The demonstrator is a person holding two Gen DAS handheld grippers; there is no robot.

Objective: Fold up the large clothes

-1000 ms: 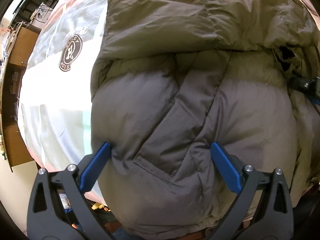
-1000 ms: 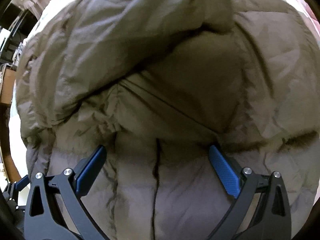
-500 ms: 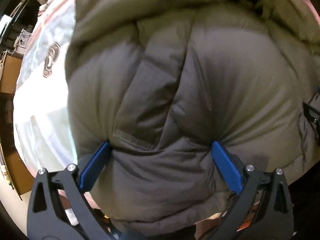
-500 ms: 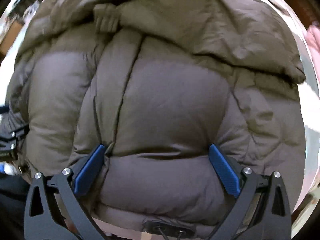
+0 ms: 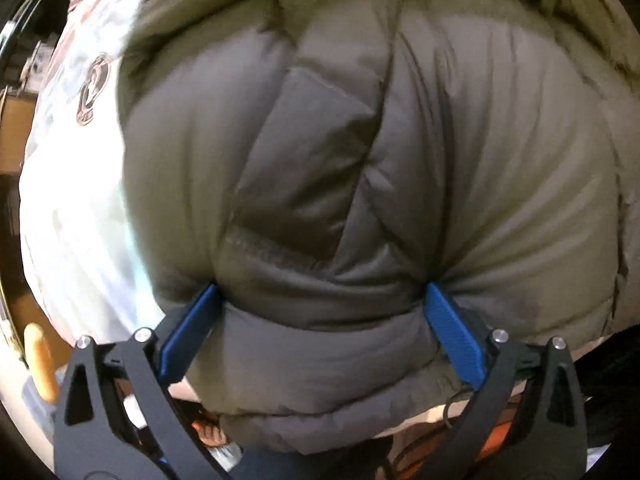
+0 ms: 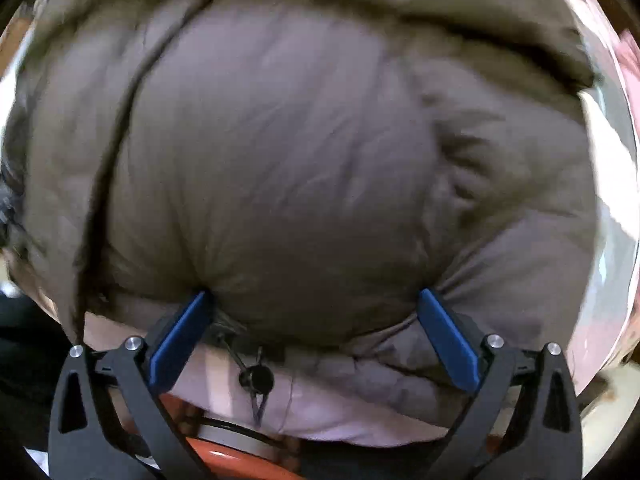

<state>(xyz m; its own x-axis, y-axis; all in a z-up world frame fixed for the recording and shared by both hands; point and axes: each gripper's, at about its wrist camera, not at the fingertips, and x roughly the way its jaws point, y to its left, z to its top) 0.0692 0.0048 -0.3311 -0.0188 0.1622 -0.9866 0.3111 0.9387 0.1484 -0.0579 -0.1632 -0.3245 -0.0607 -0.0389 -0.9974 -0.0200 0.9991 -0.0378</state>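
Right now a big puffy brown coat (image 5: 400,160) fills both views, lying on a pale cloth (image 5: 72,208) that shows at nine o'clock in the left view. I think the fold is under way, with the near edge of the coat about to go up and over. Both grippers push into it with fingers wide apart. The left gripper (image 5: 320,300) has a thick roll bulging between its blue pads (image 5: 452,328). The right gripper (image 6: 314,308) sits by a small black cord stopper (image 6: 256,378) at six o'clock. Next, both must squeeze shut together, then lift evenly.
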